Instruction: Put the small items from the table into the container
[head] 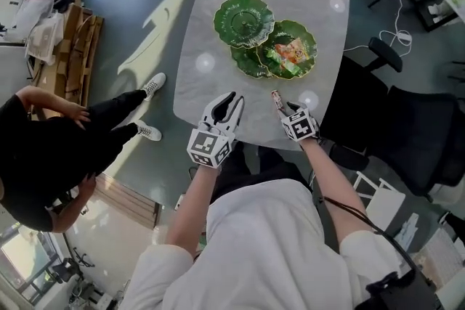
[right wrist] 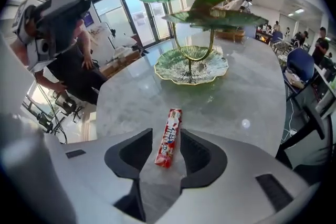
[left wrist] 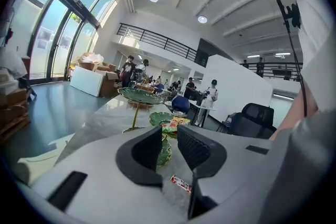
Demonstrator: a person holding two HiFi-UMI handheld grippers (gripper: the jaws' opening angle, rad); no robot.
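Right gripper (right wrist: 167, 139): closest to my lens. Its jaws stand apart, tipped down at the table, with the candy stick lying between them and neither pad pressing on it.
Left gripper (left wrist: 169, 147): jaws parted a little, nothing in them. In the head view it hangs just beside the right one at the table's near edge.
Table (head: 211, 76): pale marble, smooth and glossy.
Leaf stand (right wrist: 215, 68): green tiered dishes on a gold stem, well beyond the candy. One dish already carries wrapped snacks (head: 290, 53), so I take it for the container.
Candy stick (right wrist: 171, 123): red-and-white wrapper, flat on the marble, running lengthwise along my right jaws' line.
Handling: I judge it light and fairly stiff, with a slick wrapper that may skid on the stone.
Hold: across its narrow width, near the middle, pinched gently so it neither crushes nor swings.
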